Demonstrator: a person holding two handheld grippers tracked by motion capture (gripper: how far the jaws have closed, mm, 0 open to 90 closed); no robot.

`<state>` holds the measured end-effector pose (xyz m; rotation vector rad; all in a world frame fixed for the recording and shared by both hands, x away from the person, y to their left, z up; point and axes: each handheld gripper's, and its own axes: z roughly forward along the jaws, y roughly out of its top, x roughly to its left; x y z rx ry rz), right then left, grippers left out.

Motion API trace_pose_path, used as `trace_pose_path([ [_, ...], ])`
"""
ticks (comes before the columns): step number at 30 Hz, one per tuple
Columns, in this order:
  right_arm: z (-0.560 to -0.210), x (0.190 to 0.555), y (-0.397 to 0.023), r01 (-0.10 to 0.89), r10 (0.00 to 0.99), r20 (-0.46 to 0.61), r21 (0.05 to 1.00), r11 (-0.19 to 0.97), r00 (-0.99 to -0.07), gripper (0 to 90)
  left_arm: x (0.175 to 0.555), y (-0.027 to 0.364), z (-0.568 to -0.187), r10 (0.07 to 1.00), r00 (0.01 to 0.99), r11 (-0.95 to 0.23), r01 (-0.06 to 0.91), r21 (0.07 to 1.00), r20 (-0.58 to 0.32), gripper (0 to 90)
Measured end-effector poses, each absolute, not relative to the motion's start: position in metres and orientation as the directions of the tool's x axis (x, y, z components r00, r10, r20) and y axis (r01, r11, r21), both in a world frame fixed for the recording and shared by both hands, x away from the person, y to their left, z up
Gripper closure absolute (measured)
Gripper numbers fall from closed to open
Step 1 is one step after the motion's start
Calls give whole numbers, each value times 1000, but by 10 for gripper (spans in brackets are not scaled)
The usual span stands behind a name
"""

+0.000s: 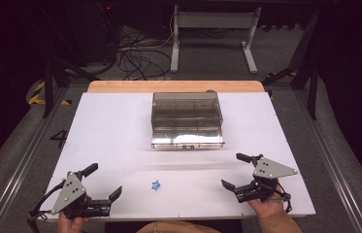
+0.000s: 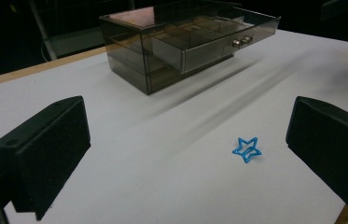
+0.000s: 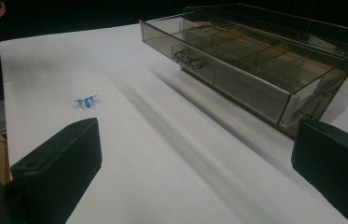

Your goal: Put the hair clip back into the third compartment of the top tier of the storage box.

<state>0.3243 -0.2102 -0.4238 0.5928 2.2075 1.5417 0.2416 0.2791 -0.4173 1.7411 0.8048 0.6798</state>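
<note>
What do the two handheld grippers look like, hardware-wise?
Both match: the left gripper and right gripper have black bodies with two blocky matte-black jaws, and a grey three-cornered plate on top dotted with small dark holes. A thin black cable trails from each. No sleeves are visible on the forearms.

Your two tools sit at the near edge of the bench, the star between them and the drawer box beyond.

Your left tool (image 1: 105,180) rests near the bench's (image 1: 120,126) near-left corner, your right tool (image 1: 233,171) near the near-right corner, well apart. The star (image 1: 156,185) lies on the bench between them, nearer your left tool, just ahead of its jaws. The drawer box (image 1: 187,119) stands farther back, ahead of both tools, its drawer (image 2: 209,39) pulled out toward you.
</note>
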Motion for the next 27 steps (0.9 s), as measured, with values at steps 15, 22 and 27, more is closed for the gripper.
trace_pose_path([
  [15,-416,331,-191,141,495,-39,936,322,-868,25,242,280,-417,790,610,-225,194,955,63,5],
  [22,-411,333,-178,137,471,-34,936,324,-881,29,242,280,-417,789,611,-228,194,954,65,5],
  [27,-408,335,-170,134,449,-26,937,322,-893,29,242,280,-417,789,611,-232,192,953,69,5],
])
